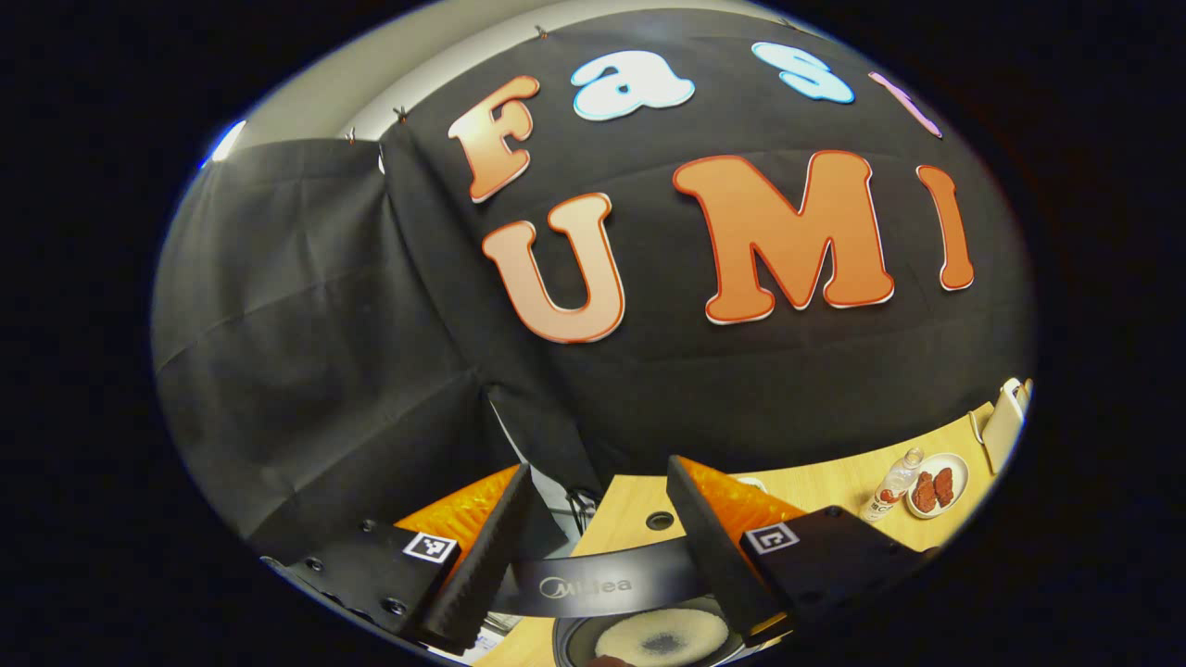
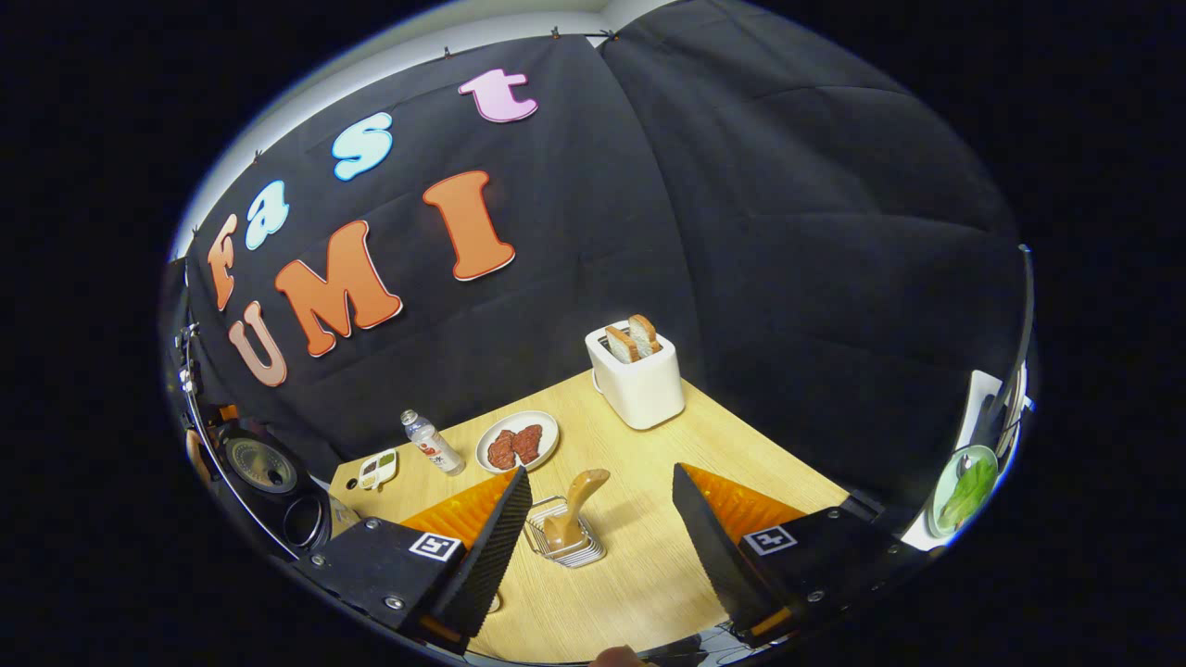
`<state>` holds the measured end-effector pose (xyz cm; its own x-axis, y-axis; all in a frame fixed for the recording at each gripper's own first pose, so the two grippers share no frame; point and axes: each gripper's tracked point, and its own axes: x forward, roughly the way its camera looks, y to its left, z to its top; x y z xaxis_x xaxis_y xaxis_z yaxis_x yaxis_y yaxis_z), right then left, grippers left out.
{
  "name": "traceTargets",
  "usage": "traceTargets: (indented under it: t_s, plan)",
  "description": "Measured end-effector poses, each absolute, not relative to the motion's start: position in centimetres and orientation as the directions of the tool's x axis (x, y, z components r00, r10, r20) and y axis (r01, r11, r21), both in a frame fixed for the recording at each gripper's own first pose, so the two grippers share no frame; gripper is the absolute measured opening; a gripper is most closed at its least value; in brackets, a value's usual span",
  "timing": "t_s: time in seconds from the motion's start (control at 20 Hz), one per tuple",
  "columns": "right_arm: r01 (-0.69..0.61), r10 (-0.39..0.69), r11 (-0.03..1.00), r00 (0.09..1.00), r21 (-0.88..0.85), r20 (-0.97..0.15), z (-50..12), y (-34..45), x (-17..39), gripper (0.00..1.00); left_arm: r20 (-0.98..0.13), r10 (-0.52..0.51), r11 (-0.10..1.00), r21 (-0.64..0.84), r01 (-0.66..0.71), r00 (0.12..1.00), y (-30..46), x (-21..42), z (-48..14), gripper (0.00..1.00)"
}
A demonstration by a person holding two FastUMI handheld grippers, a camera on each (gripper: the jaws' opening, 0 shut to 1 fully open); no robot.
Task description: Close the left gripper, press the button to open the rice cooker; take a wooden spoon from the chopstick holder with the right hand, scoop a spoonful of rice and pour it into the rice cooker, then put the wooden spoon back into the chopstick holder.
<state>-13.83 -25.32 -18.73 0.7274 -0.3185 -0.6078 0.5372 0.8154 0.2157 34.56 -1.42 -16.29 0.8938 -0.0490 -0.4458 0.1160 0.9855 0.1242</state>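
A pale "Midea" brand mark stands on the dark curved band of the open black rice cooker [image 1: 602, 585], lying between the left gripper's [image 1: 598, 547] spread jaws.

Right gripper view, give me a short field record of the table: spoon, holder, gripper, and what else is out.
wooden spoon: standing in the holder, handle up, not grasped
chopstick holder: wire rack on the table, ahead between the fingers
right gripper: open, apart from the spoon
rice cooker: far left, lid up
toaster: back of table, two bread slices in its slots
plate: reddish food on it
bottle: left of the plate
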Motion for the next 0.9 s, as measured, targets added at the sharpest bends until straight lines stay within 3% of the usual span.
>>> traceTargets:
  t_s: [0.1,0.15,0.3,0.45,0.5,0.55,0.9]
  plan:
    - [0.548,-0.328,0.809,0.722,0.214,-0.609,-18.6,-25.0,-14.6,0.95,-0.468,-0.074,0.986,0.097,0.134,0.881,-1.5,33.9,-16.2,1.0]
    - [0.551,-0.332,0.808,0.721,0.211,-0.608,-18.5,-24.8,-14.9,0.95,-0.483,-0.09,0.988,0.069,0.14,0.871,-1.7,33.6,-16.7,0.91]
    - [0.528,-0.318,0.819,0.743,0.225,-0.589,-17.7,-23.7,-13.9,0.95,-0.567,-0.15,0.988,-0.046,0.151,0.81,-2.5,30.4,-18.4,0.94]
    - [0.471,-0.275,0.855,0.767,0.217,-0.579,-17.9,-22.4,-12.3,0.95,-0.672,-0.21,0.978,-0.158,0.139,0.71,-2.7,25.5,-21.2,0.92]
    - [0.455,-0.265,0.865,0.77,0.209,-0.58,-18.0,-22.0,-11.7,0.95,-0.701,-0.22,0.975,-0.186,0.124,0.679,-2.5,24.1,-22.0,0.96]
    - [0.436,-0.25,0.875,0.778,0.209,-0.576,-17.9,-21.6,-11.1,0.95,-0.733,-0.219,0.975,-0.193,0.112,0.644,-2.0,22.4,-23.0,0.92]
    - [0.326,-0.138,0.911,0.82,0.254,-0.555,-18.1,-19.2,-7.5,0.95,-0.826,-0.175,0.984,-0.158,0.077,0.536,0.2,16.8,-25.2,0.95]
